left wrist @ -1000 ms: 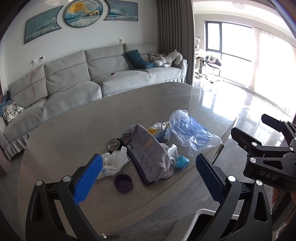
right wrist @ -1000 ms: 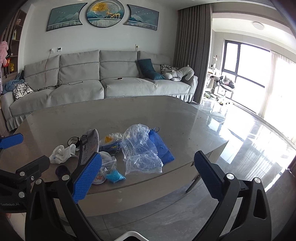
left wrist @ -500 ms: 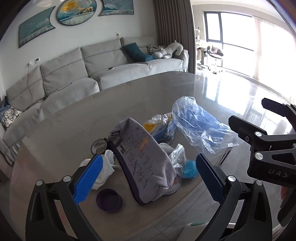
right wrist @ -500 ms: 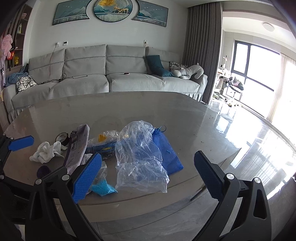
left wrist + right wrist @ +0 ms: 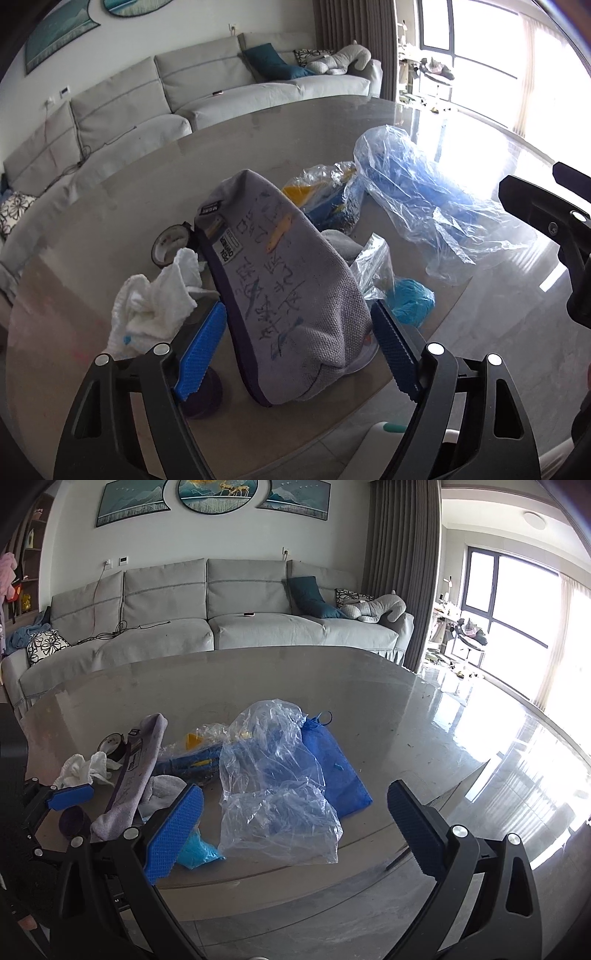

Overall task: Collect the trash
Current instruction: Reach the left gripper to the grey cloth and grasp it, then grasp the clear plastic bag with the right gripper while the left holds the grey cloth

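Observation:
A grey fabric pouch (image 5: pixel 280 288) with writing on it lies tilted on the grey table (image 5: pixel 147 177). My left gripper (image 5: pixel 297 354) straddles its near end, jaws closing, the blue pads close beside the cloth without clearly pressing it. My right gripper (image 5: pixel 293 830) stands open at the table's front edge, facing a crumpled clear plastic bag (image 5: pixel 273 801) on a blue bag (image 5: pixel 336 771). Around the pouch lie a white tissue (image 5: pixel 147 306), a tape roll (image 5: pixel 170 245), a purple cap (image 5: pixel 205 397), a teal wad (image 5: pixel 412 301) and a yellow-blue wrapper (image 5: pixel 328 199).
A long grey sofa (image 5: pixel 207 620) runs behind the table. Glossy floor (image 5: pixel 517 738) spreads to the right toward bright windows. A white container (image 5: pixel 373 450) shows below the table edge in the left wrist view.
My left gripper came down and in over the grey pouch, and its jaws narrowed around it. My right gripper drew closer to the clear plastic bag and stayed open.

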The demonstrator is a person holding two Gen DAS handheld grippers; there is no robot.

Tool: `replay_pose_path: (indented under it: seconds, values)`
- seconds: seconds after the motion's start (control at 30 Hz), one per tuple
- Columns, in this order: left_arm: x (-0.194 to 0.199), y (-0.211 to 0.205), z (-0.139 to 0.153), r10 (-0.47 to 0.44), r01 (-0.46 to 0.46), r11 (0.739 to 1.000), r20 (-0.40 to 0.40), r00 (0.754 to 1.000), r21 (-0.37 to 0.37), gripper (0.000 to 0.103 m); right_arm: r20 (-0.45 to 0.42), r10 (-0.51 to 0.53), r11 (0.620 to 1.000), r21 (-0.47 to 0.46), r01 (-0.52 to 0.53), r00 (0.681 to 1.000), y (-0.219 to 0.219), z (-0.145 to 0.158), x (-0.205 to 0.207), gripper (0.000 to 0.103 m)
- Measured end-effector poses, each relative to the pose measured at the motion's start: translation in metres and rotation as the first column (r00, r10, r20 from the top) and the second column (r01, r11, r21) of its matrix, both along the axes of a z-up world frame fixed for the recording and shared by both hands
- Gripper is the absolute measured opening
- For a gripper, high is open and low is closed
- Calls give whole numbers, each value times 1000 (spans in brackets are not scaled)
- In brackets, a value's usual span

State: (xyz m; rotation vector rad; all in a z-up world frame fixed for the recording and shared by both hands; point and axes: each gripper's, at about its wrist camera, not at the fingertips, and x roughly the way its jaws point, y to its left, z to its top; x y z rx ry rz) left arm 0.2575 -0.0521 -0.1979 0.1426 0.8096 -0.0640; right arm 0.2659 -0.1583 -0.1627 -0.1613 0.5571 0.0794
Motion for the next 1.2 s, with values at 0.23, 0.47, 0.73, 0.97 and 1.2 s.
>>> replay_pose_path:
  seconds: [0.23, 0.47, 0.73, 0.97, 1.2]
  values:
    - [4, 6, -6, -62, 57, 995, -61, 996, -82, 31, -1, -4, 1000, 2, 4, 1000, 0, 0, -1, 99]
    - [-5, 15, 14, -73, 78, 992, 49, 996, -104, 14, 14, -45, 999, 25, 45, 999, -8, -4, 8, 99]
    - [-11, 22, 51, -67, 78, 995, 167, 984, -59, 13, -49, -66, 998, -3, 66, 997, -8, -29, 31, 99]
    - [-13, 29, 80, -57, 78, 994, 261, 964, -71, 13, -91, -45, 999, -32, 42, 995, 4, -44, 44, 99]
    - [-15, 31, 77, -59, 87, 992, 263, 963, -96, 13, -178, -35, 999, 7, 37, 983, 0, -65, 60, 35]
